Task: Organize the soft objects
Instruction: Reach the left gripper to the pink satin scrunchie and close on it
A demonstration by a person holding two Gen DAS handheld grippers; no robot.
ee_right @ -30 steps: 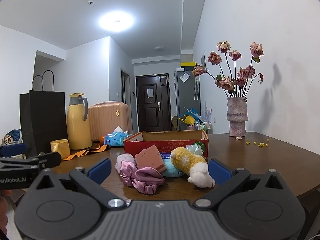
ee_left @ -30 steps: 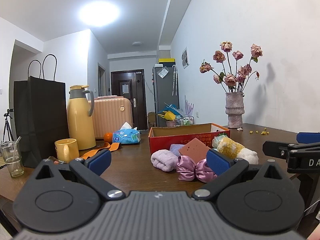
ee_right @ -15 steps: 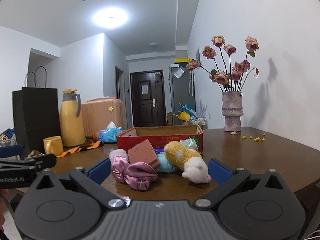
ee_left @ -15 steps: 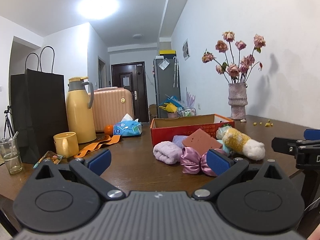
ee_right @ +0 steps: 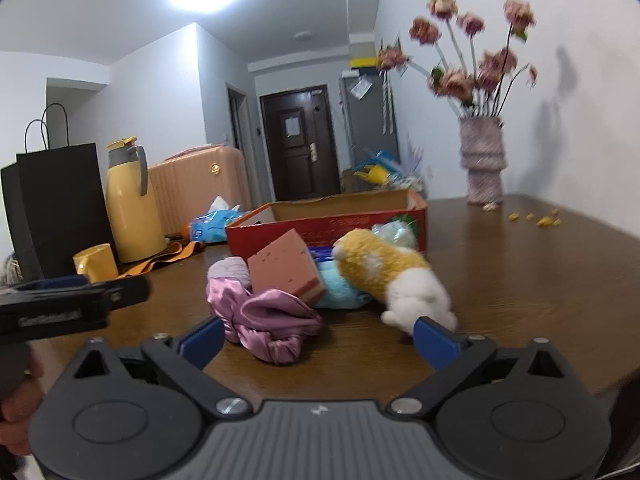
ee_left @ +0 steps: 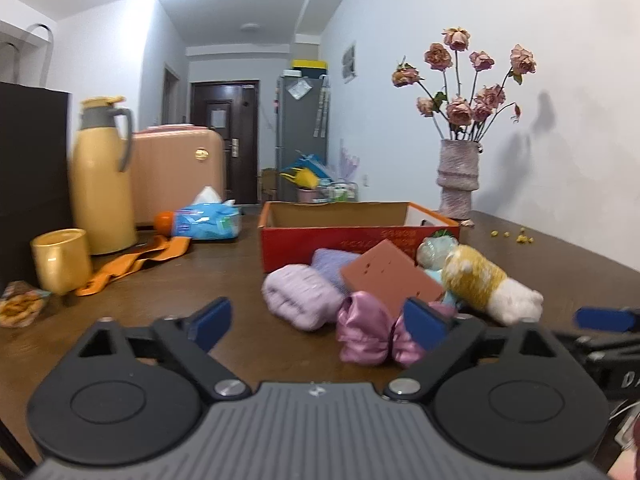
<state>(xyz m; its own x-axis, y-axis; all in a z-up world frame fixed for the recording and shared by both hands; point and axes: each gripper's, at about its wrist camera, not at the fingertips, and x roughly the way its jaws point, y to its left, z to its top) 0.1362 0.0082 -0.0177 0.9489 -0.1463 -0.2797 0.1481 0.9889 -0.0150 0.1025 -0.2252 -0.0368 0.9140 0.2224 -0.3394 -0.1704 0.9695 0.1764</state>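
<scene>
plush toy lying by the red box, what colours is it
Mustard yellow body with a white end; the plush toy shows best in the right wrist view.

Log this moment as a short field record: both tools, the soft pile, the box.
left tool: open, holds nothing, low over the table
right tool: open, holds nothing, facing the pile
pile: pink satin scrunchie, lilac towel roll, brick-red sponge, yellow-and-white plush
red box: behind the pile, open top; none of these four inside

brown wooden table [ee_left: 224,276] bears red box [ee_left: 352,236], soft toys [ee_left: 486,286].
</scene>
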